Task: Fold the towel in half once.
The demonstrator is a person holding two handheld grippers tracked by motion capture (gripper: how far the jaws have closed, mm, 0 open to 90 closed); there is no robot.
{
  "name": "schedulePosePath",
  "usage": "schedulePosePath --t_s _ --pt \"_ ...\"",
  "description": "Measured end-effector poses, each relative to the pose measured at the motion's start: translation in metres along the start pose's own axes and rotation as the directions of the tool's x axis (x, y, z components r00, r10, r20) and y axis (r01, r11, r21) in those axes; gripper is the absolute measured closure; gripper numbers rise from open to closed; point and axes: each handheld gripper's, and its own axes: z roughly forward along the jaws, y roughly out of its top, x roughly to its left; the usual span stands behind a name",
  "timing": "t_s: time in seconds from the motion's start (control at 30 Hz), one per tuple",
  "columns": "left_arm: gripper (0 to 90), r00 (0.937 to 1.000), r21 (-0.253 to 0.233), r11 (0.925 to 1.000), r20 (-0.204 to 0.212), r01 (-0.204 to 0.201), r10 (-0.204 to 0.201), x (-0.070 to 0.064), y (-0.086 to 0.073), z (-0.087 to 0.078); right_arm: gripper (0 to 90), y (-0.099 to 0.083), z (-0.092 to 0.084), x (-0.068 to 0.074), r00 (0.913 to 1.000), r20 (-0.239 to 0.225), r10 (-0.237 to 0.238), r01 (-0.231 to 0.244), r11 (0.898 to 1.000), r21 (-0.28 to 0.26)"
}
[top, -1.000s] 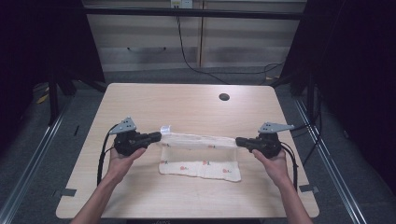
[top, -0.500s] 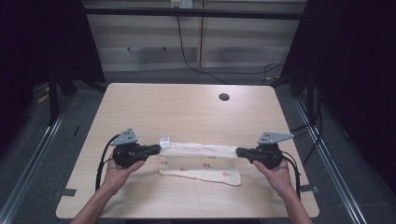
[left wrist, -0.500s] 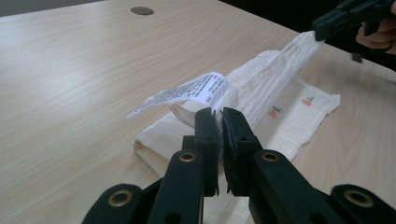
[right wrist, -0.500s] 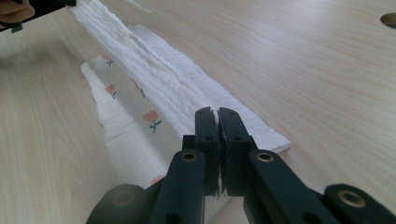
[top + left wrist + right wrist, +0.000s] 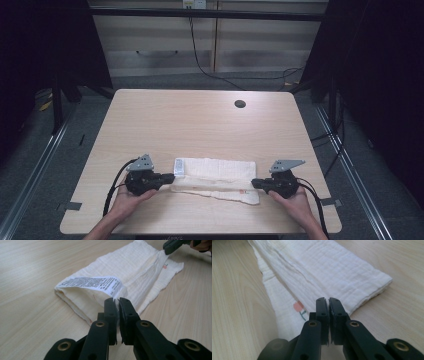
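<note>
A: Left gripper (image 5: 170, 178), right gripper (image 5: 255, 183)?
B: Both pinched tight on the white cloth (image 5: 215, 175), one at each end.
A: Cloth's place?
B: Folded long, lying flat on the table (image 5: 200, 120) near the front edge, stretched between them. Care label (image 5: 95, 283) at the left end.

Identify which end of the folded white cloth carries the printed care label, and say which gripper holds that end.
It is the end of the cloth held by the left gripper: the care label lies there. The right gripper's end has only a small pink flower print.
</note>
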Motion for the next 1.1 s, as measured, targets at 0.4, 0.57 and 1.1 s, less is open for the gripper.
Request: schedulePosePath --t_s 0.4,0.57,1.1 --pt "74.2 0.9996 0.032 0.9995 0.029 0.007 -0.008 -0.002 -0.011 0.006 77.0 -0.005 0.001 0.006 1.0 -0.008 -0.001 0.001 1.0 0.006" --pt "70.2 0.9992 -0.017 0.9996 0.033 0.022 -0.021 0.0 -0.011 -0.003 72.2 -0.006 -0.004 0.009 0.9997 -0.023 0.006 -0.007 1.0 -0.018" --pt "64.5 0.9954 -0.105 0.9918 -0.054 0.073 -0.079 0.021 -0.005 -0.023 62.9 0.001 -0.025 0.002 0.9988 0.01 0.047 -0.046 0.993 -0.107"
